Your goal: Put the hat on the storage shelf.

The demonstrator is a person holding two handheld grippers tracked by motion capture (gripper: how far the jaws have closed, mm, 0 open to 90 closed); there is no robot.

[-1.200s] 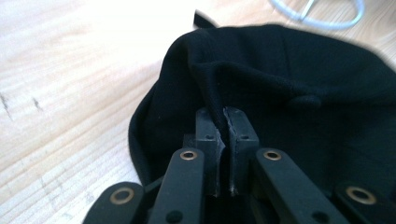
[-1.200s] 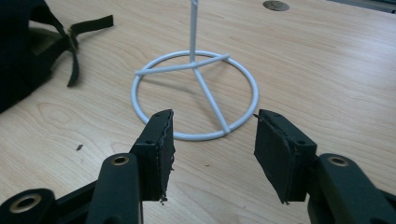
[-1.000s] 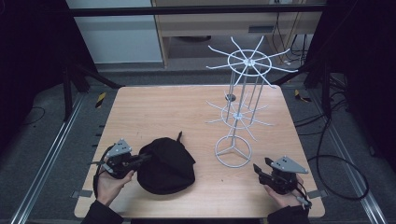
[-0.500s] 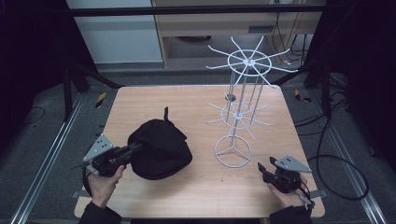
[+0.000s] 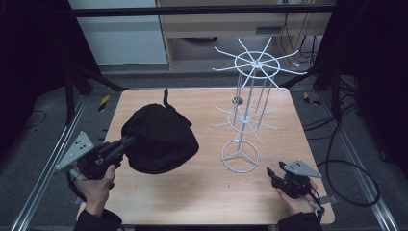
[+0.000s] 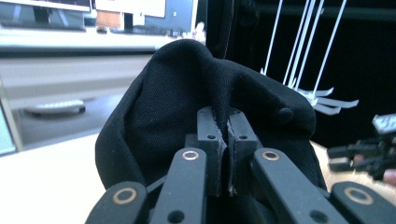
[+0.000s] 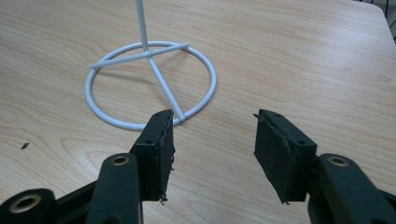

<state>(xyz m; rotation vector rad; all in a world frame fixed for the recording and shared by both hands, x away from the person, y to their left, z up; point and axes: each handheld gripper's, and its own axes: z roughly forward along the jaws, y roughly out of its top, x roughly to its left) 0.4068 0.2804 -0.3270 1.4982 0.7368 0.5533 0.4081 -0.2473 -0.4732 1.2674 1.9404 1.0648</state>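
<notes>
Half done at most: left gripper (image 5: 126,143) pinches black cap (image 5: 161,137) w/ jaws closed, lifted, not yet on white wire rack (image 5: 248,113); right gripper (image 7: 212,154) wide open, idle.

Black cap (image 5: 161,137); white wire rack (image 5: 248,113); pale wood-grain table (image 5: 202,192); black tools.

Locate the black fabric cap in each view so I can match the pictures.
High view: black fabric cap left of centre, pinched at its near-left edge by the left tongs.
Left gripper view: centre, rising behind the shut tongs.
Right gripper view: not in it.
Shared landmark: white wire rack.
</notes>
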